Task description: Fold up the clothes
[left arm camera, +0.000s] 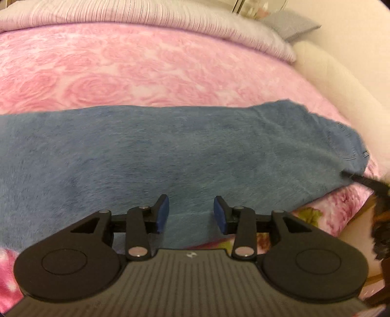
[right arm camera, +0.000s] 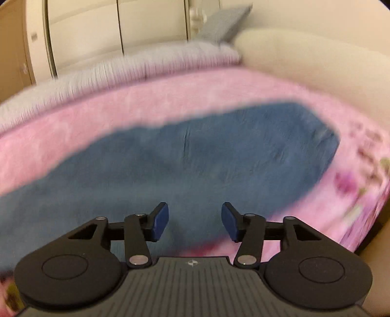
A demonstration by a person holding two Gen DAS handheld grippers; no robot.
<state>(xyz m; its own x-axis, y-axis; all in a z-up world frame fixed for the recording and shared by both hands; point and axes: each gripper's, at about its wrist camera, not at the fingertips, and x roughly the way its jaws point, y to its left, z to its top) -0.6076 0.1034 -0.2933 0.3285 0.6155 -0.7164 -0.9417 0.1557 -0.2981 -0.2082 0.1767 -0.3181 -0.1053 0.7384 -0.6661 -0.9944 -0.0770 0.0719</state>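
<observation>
A blue fuzzy garment (left arm camera: 170,151) lies spread flat across the pink bed, with a stitched hem at its right end. It also shows in the right wrist view (right arm camera: 195,161), blurred. My left gripper (left arm camera: 191,212) is open and empty, just above the garment's near edge. My right gripper (right arm camera: 195,220) is open and empty, over the near edge toward the garment's right end. A dark tip of the right gripper (left arm camera: 365,181) shows at the right edge of the left wrist view, near the garment's hem corner.
The pink rose-pattern blanket (left arm camera: 121,73) covers the bed. A grey ribbed quilt (left arm camera: 170,22) lies along the far side. A cream padded headboard (right arm camera: 304,58) stands at the right, with a grey pillow (right arm camera: 224,24) behind. White wardrobe doors (right arm camera: 97,29) stand beyond the bed.
</observation>
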